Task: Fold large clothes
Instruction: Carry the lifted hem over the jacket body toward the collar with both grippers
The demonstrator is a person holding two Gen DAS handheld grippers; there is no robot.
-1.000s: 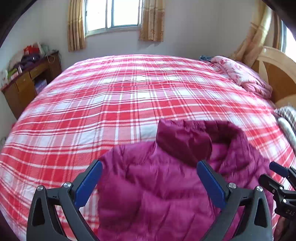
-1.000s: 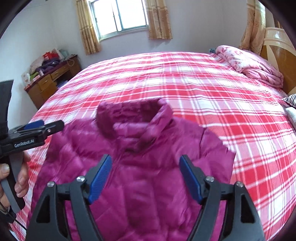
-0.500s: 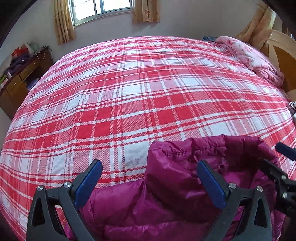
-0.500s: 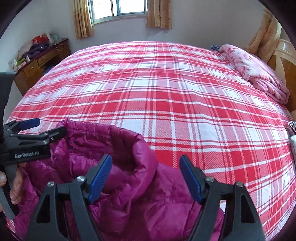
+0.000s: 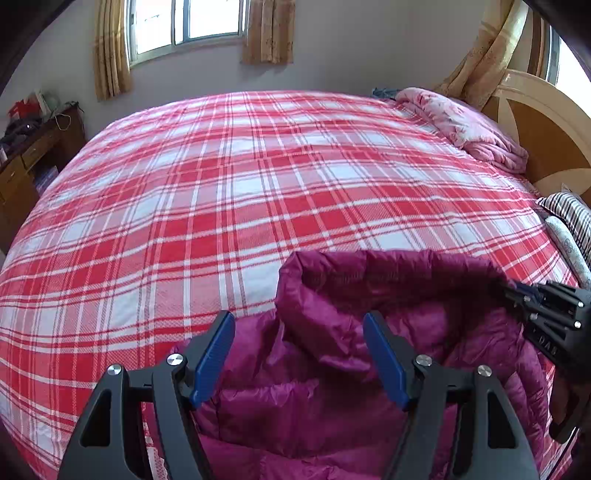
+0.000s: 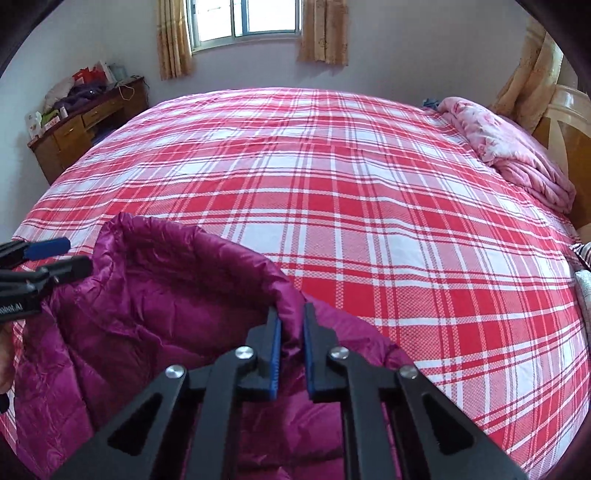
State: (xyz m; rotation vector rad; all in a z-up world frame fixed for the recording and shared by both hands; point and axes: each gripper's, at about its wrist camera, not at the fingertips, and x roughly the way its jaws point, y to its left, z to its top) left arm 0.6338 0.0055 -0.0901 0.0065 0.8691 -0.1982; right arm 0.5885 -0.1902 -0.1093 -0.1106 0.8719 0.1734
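1. Two grippers work on one magenta puffer jacket (image 5: 332, 387), which lies at the near edge of a bed covered by a red-and-white plaid sheet (image 5: 258, 192).
2. The right gripper (image 6: 291, 350) is clenched on the jacket's raised collar (image 6: 207, 266), with a fold of fabric pinched between its blue pads (image 6: 274, 354).
3. The left gripper (image 5: 299, 358) is released, its blue pads spread apart on either side of the collar's other end, above the jacket's shoulder; whether they touch the fabric cannot be told.
4. The collar stands up as an open loop, with the jacket body spread below it toward the cameras.
5. A rumpled pink quilt (image 6: 517, 158) sits by the wooden headboard (image 5: 546, 133) on the right.
6. A cluttered wooden desk (image 6: 85, 129) stands against the far left wall, under a curtained window (image 6: 247, 18).
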